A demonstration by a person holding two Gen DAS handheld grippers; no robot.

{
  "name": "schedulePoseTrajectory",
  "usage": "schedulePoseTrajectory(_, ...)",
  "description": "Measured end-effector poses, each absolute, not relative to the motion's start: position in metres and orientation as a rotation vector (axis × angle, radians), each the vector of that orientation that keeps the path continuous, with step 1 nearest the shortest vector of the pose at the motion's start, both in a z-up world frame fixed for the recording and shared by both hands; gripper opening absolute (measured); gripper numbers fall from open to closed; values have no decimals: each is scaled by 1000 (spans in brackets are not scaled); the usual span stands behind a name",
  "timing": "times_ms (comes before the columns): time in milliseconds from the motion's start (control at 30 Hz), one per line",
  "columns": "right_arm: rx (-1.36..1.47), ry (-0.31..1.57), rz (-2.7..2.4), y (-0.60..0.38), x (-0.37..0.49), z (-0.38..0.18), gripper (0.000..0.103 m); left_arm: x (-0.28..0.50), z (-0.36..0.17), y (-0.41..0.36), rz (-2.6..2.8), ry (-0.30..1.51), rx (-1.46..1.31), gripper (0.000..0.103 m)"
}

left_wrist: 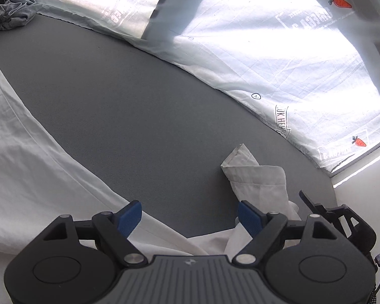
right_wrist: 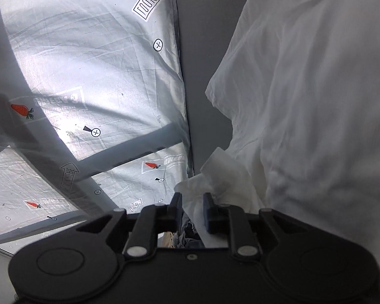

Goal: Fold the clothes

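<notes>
A white garment (left_wrist: 25,152) lies on a grey mat (left_wrist: 129,106); its body runs along the left of the left wrist view, and a cuff or sleeve end (left_wrist: 255,177) sticks up at the right. My left gripper (left_wrist: 190,217) is open and empty over the mat, with cloth under both fingers. In the right wrist view the same white garment (right_wrist: 316,101) hangs in folds on the right. My right gripper (right_wrist: 192,205) is shut on a bunched edge of the white garment (right_wrist: 215,174). The right gripper's black body (left_wrist: 342,217) shows beside the sleeve end.
A white sheet printed with carrots and "LOOK HERE" labels (left_wrist: 278,50) borders the mat on the far side and also shows in the right wrist view (right_wrist: 88,63). A crumpled grey garment (left_wrist: 10,10) lies at the far left corner.
</notes>
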State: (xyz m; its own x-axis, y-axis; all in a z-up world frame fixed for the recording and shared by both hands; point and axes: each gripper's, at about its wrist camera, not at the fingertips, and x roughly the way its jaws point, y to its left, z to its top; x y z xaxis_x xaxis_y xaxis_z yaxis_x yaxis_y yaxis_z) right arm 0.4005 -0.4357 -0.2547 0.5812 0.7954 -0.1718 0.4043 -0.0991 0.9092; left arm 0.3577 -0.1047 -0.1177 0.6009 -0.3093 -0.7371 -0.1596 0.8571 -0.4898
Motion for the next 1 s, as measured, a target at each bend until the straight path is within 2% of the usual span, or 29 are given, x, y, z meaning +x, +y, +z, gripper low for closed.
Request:
schedulePoseTrajectory(267, 1756, 985, 442, -440, 400, -258, 25, 401, -122, -147, -259, 978, -665, 84)
schedulePoseTrajectory(433, 1774, 981, 436, -440, 400, -259, 25, 419, -127, -168, -259, 1006, -643, 82)
schedulePoseTrajectory(500, 1778, 978, 437, -440, 401, -260, 25, 423, -133, -171, -256, 1020, -664, 71)
schedulePoseTrajectory(533, 1780, 977, 439, -441, 400, -260, 25, 425, -137, -172, -260, 1026, -685, 58)
schedulePoseTrajectory(567, 1782, 976, 440, -441, 400, -261, 25, 426, -140, -172, -262, 1033, -714, 51)
schedulePoseTrajectory(600, 1783, 975, 442, -441, 401, -261, 25, 427, -144, -171, -259, 1039, -742, 49)
schedulePoseTrajectory(667, 1785, 974, 445, -441, 401, -261, 26, 430, -149, -171, -251, 1043, -765, 32)
schedulePoseTrajectory(700, 1787, 972, 447, -441, 401, -261, 27, 432, -149, -172, -248, 1041, -765, 26)
schedulePoseTrajectory(733, 1789, 969, 450, -441, 402, -260, 28, 435, -148, -172, -244, 1039, -765, 16)
schedulePoseTrajectory(867, 1816, 919, 437, -451, 400, -249, 40, 446, -145, -174, -227, 1022, -762, 8)
schedulePoseTrajectory(1000, 1830, 774, 405, -475, 388, -225, 43, 466, -116, -149, -185, 900, -781, 7)
